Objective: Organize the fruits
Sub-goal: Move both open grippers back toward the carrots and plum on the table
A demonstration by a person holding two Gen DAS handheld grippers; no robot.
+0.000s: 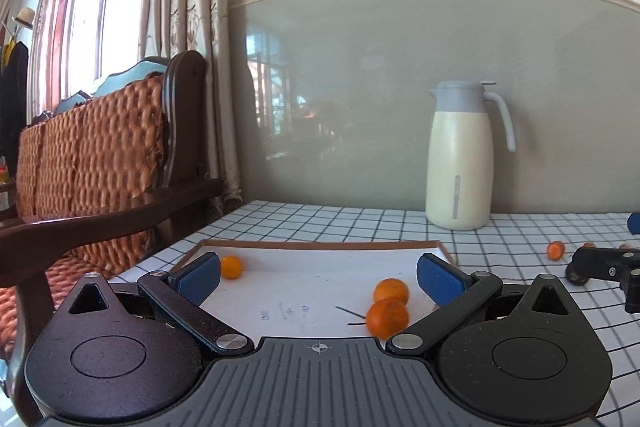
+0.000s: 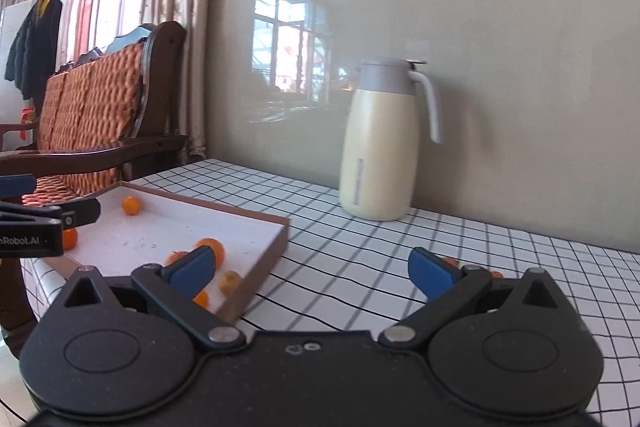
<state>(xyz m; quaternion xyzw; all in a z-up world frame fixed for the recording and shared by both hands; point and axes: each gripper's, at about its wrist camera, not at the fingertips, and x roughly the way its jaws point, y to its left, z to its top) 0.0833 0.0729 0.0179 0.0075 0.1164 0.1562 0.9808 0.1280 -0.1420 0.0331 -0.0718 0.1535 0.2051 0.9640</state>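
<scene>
Partway: several oranges (image 1: 387,317) already in the tray (image 2: 256,259), at least 1 stray orange (image 1: 555,249) left on the desk (image 2: 360,259) toward its right edge; left gripper (image 1: 320,277) and right gripper (image 2: 316,269) both empty, jaws apart.

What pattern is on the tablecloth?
White tablecloth with a thin black grid; clearest in the right wrist view.

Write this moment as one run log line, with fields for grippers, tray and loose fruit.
left gripper: open, empty, over tray | right gripper: open, empty | tray: several oranges inside | loose orange: on tablecloth, outside tray
</scene>
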